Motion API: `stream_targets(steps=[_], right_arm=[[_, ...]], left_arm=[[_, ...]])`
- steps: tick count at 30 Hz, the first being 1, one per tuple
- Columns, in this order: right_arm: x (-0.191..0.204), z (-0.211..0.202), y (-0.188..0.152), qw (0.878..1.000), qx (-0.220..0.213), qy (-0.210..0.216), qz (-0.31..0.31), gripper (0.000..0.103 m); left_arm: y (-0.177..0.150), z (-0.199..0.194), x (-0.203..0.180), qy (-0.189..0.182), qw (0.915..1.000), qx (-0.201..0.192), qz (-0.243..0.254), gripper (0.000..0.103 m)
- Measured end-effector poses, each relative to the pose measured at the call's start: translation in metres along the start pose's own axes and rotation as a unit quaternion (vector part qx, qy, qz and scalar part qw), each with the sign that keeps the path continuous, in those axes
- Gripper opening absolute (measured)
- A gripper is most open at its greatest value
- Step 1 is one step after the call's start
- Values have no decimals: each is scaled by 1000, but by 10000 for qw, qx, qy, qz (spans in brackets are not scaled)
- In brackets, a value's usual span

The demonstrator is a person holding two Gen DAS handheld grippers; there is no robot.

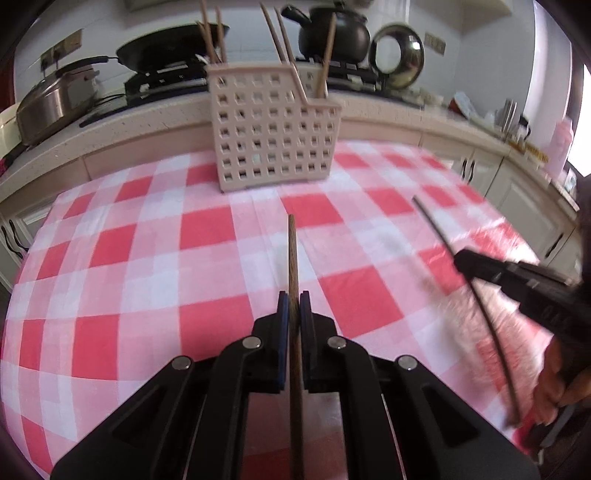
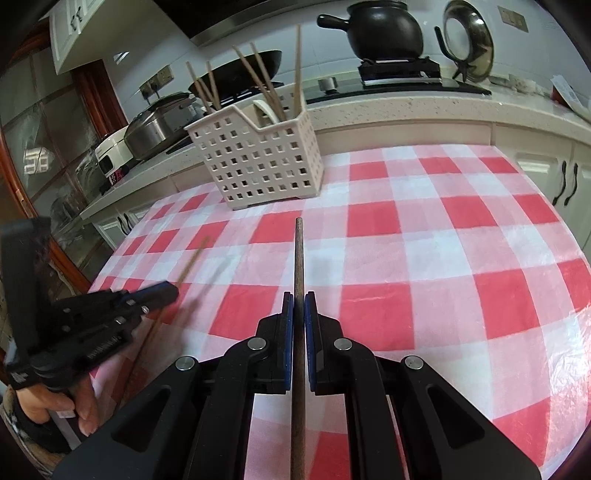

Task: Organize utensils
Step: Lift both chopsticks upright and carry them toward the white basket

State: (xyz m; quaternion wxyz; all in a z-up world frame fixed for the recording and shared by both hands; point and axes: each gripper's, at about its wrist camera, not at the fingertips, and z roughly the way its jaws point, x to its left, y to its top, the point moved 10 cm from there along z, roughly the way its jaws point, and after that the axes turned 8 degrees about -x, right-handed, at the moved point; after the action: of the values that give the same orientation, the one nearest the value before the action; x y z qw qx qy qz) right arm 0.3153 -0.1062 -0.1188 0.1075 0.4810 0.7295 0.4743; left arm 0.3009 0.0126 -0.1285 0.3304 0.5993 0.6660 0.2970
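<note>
My left gripper is shut on a dark wooden chopstick that points ahead at the beige perforated utensil basket on the red-checked tablecloth. My right gripper is shut on another dark chopstick aimed toward the same basket. Several light wooden chopsticks stand in the basket. The right gripper shows at the right of the left wrist view with its chopstick. The left gripper shows at the left of the right wrist view.
Behind the table runs a kitchen counter with a black clay pot, a wok, a steel pan and a steel lid. White cabinets stand to the right.
</note>
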Motion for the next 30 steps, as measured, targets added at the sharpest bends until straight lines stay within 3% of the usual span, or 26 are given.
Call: stream_targets(steps=[13, 30], right_arm=[[50, -15, 53, 9966, -598, 152, -537, 8], [73, -62, 82, 9877, -1298, 190, -856, 8]], left_arm=[[60, -66, 19, -45, 9954, -946, -155, 6], [80, -125, 10, -134, 9852, -1710, -10, 6]])
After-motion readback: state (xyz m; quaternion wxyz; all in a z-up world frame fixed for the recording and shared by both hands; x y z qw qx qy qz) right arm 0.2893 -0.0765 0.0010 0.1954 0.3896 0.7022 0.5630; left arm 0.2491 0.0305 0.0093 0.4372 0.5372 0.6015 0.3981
